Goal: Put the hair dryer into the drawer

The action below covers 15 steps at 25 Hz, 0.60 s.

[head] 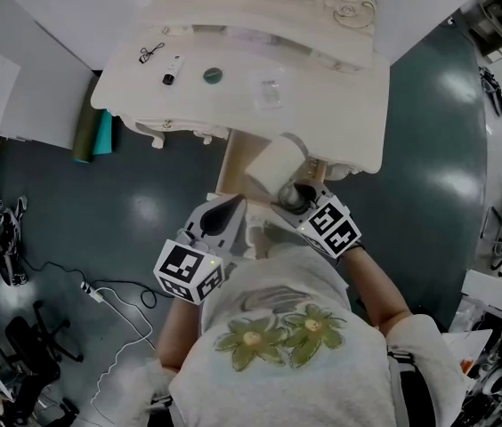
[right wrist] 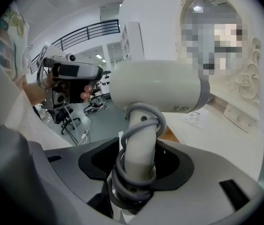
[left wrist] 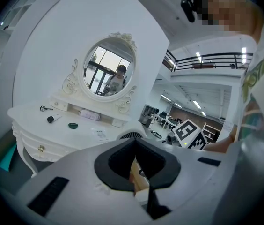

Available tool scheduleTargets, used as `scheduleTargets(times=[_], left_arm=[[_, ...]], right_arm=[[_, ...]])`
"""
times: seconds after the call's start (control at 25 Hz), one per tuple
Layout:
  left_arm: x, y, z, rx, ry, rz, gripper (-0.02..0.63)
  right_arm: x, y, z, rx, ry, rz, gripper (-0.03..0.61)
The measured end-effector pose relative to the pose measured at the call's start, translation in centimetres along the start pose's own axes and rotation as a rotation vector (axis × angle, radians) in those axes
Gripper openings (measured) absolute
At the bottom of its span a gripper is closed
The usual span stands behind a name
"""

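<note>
Right gripper (right wrist: 139, 170): I am clamping it on the handle of the hair dryer (right wrist: 157, 90), with the cord coiled round that handle. Left gripper (left wrist: 134, 165): I am holding it with jaws together, nothing between them. Drawer (head: 234, 163): lying open under the dressing table (head: 349, 87), at 9 o'clock of the dryer in the head view. Step, as I am judging it: carry-over. The next move is calling for lowering the dryer into the drawer, then unclamping.
</note>
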<state>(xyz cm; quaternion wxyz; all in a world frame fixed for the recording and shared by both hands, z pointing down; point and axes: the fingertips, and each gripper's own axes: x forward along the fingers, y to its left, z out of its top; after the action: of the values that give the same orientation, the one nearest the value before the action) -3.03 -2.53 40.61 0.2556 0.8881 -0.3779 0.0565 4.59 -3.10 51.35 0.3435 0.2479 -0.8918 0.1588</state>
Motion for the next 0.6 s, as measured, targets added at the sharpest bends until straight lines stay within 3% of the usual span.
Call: scheduleTargets(times=[0.6], left_arm=[[-0.1,0.4,-0.4,-0.002,0.016,0.007,0.011]], right_arm=[[1.3,0.0,-0.8,-0.028,0.048,0.023,0.218]])
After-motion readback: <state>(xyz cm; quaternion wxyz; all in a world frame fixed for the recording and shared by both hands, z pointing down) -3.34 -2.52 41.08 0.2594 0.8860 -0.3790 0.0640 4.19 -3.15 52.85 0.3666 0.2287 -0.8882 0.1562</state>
